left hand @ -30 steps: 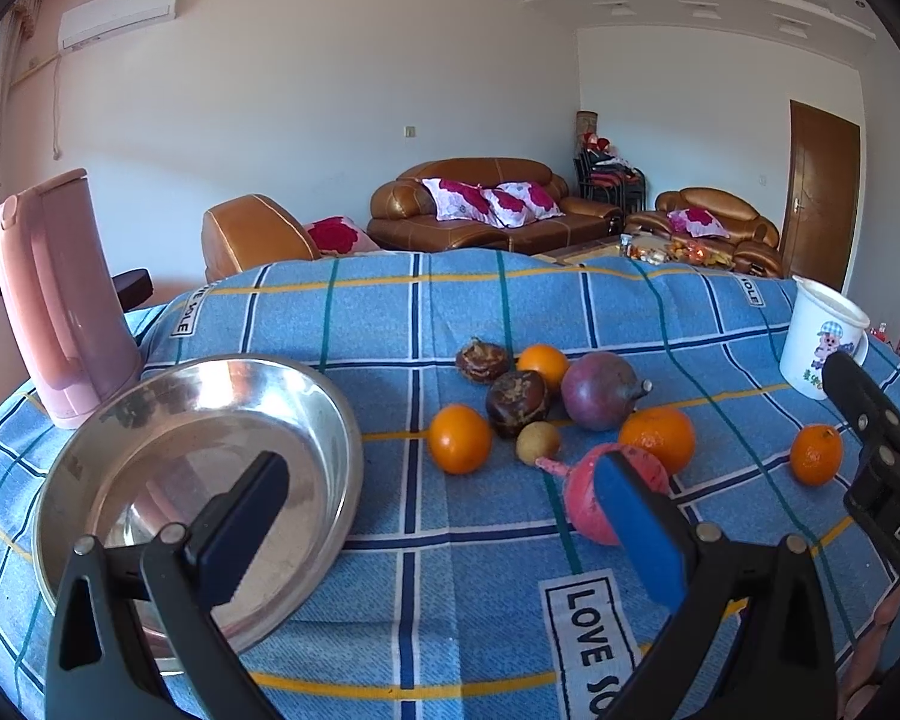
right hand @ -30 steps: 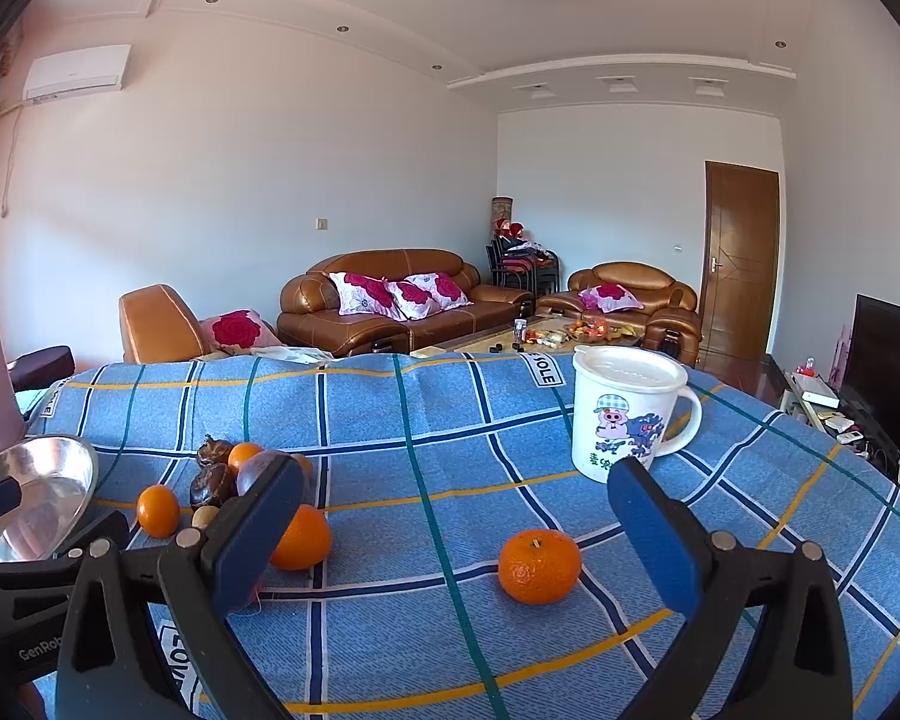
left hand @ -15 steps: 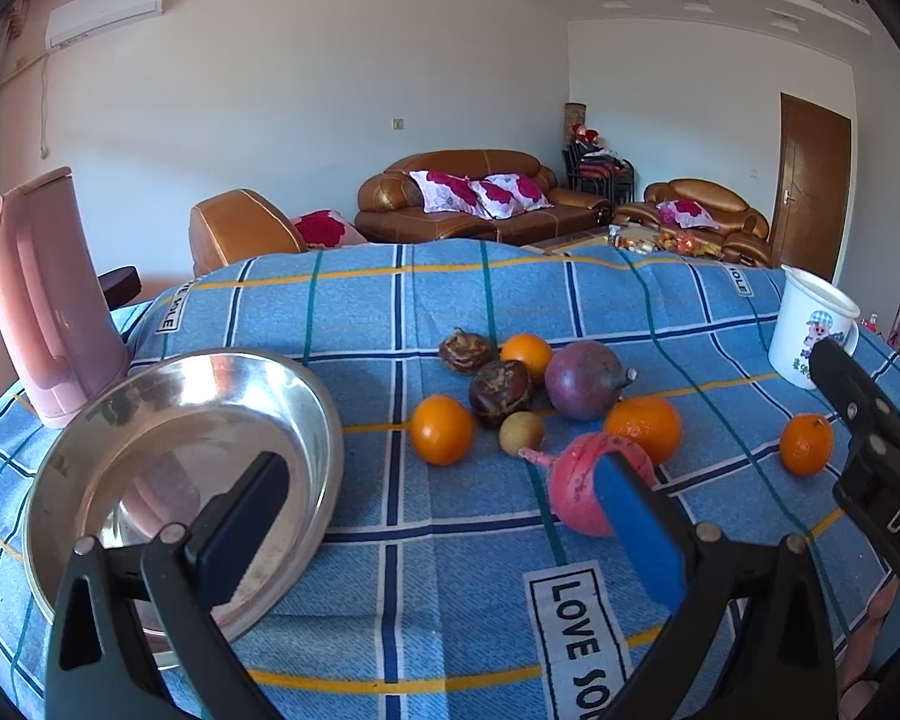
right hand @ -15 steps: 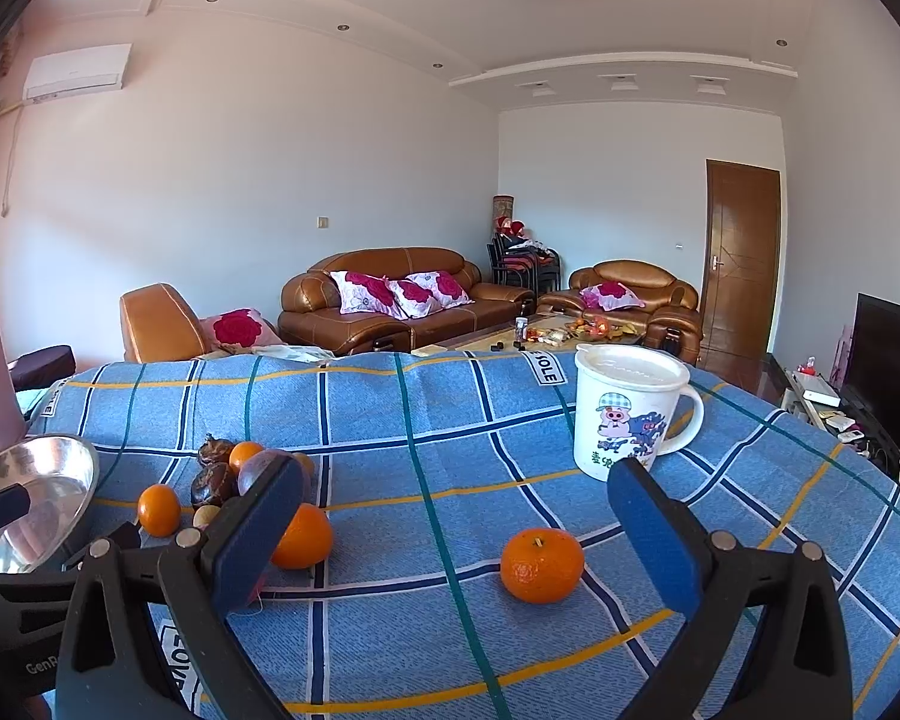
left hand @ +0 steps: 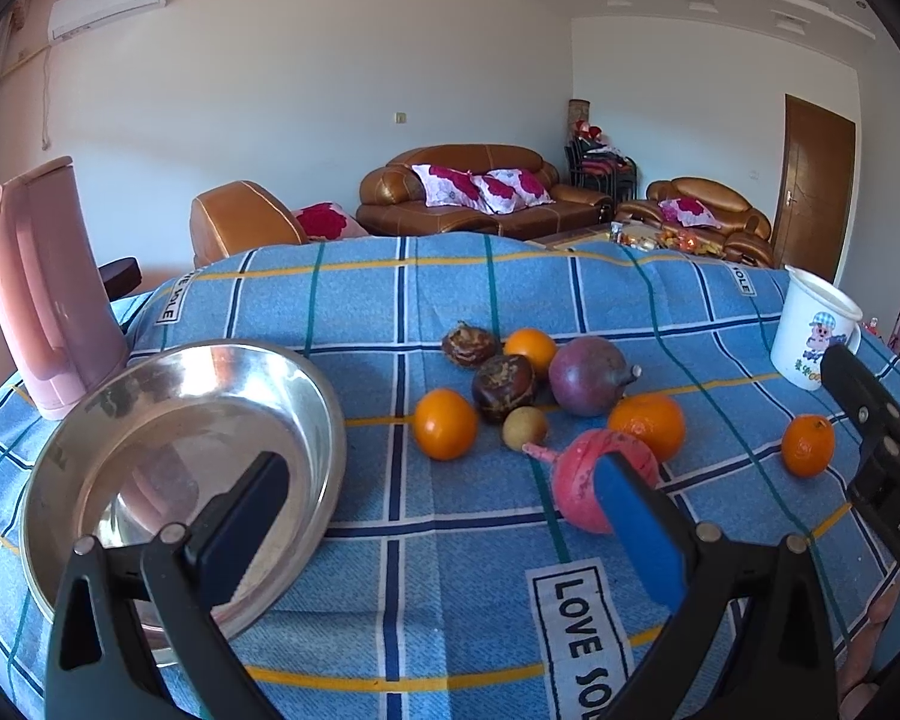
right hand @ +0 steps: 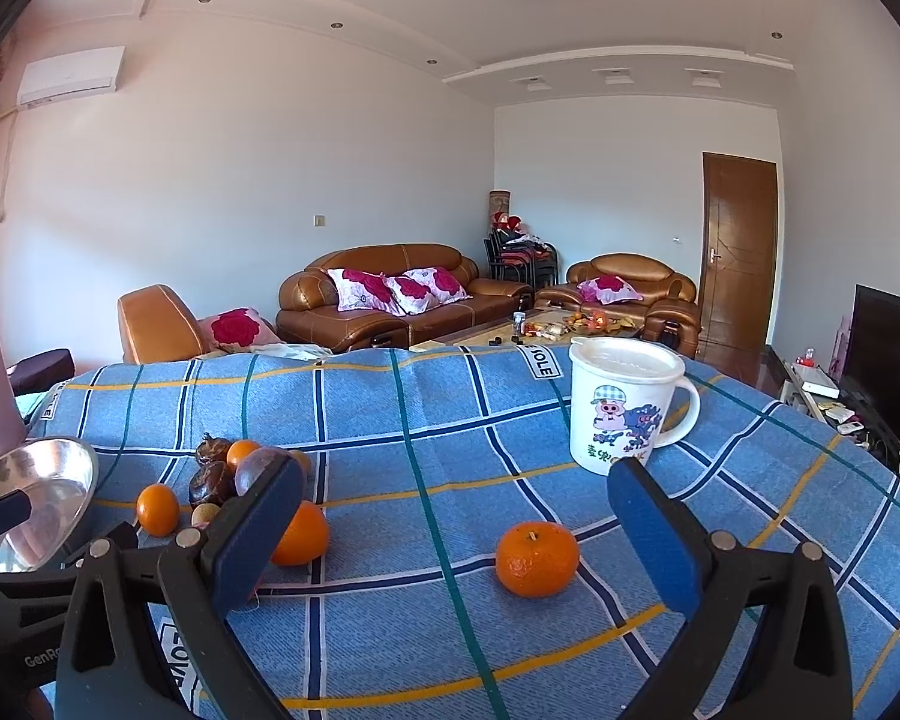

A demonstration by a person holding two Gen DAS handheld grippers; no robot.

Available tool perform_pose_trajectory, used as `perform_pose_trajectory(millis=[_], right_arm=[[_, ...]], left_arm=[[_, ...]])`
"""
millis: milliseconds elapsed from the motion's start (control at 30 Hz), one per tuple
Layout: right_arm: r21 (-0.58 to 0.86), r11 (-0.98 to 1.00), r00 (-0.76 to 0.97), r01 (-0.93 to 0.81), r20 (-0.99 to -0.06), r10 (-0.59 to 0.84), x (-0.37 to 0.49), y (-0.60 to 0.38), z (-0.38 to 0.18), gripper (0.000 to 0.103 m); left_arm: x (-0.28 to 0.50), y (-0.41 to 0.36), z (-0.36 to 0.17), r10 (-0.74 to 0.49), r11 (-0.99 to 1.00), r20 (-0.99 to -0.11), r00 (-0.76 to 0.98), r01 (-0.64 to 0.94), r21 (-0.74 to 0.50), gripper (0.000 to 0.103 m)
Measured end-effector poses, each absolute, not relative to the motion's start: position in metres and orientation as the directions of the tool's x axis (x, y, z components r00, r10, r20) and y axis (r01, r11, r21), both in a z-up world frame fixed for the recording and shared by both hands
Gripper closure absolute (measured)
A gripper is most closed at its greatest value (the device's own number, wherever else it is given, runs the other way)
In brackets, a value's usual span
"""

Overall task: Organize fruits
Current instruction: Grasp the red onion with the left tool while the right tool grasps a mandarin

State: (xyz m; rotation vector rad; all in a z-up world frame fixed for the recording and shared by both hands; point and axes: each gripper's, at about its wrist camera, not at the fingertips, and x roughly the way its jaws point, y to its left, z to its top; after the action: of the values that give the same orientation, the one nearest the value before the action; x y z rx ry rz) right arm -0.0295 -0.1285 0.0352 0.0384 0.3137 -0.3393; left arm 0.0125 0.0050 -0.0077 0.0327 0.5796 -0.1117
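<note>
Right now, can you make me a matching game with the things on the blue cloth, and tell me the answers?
Things:
1. metal bowl
2. white mug
3. lone orange
4. pink kettle

Places or states:
A. sits alone, apart from the fruit pile
B. has a cartoon pig on it
C. empty and shiny
D. stands behind the bowl at the cloth's left edge

Pairs: 1-C, 2-B, 3-A, 4-D

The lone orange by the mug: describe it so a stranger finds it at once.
Start at the white cartoon mug on the blue checked tablecloth. Just in front of it sits the lone orange, framed by the open right gripper. Unlike the other oranges, it lies apart from the fruit cluster beside the steel bowl.
</note>
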Motion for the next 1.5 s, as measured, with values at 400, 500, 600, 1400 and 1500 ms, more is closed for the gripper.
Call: perform_pose_trajectory(millis=[400,500,600,1400,1500], right_arm=[[0.052,0.927,0.875,0.371,-0.353,-0.330,-0.043,-0.168,0.040,0.001],[0.036,0.921,0.864,0.387,-0.364,-0.348,-0.049,-0.183,0.040,0.001],[0.034,0.918,0.854,0.396,-0.380,-0.355,-0.055,-0.195,0.038,0.001],[0.094,0.960,0.736,0.264,-0.662,-0.138,0.009,-0.220,0.000,0.002],[0.063,0.961,0.699,0.270,-0.699,-0.151,0.024,-0.218,-0.009,0.005]], left_arm=[[0.011,0.008,-0.010,-0.089,0.994,-0.568,0.818,0.106,-0.004,0.000],[0.008,0.004,-0.010,-0.089,0.993,-0.566,0.820,0.116,0.011,0.000],[0.008,0.001,-0.011,-0.084,0.993,-0.570,0.817,0.118,0.022,0.000],[0.038,-0.046,-0.024,-0.195,0.974,-0.705,0.682,0.218,-0.058,0.000],[0.049,-0.055,-0.027,-0.184,0.976,-0.715,0.675,0.213,-0.050,0.004]])
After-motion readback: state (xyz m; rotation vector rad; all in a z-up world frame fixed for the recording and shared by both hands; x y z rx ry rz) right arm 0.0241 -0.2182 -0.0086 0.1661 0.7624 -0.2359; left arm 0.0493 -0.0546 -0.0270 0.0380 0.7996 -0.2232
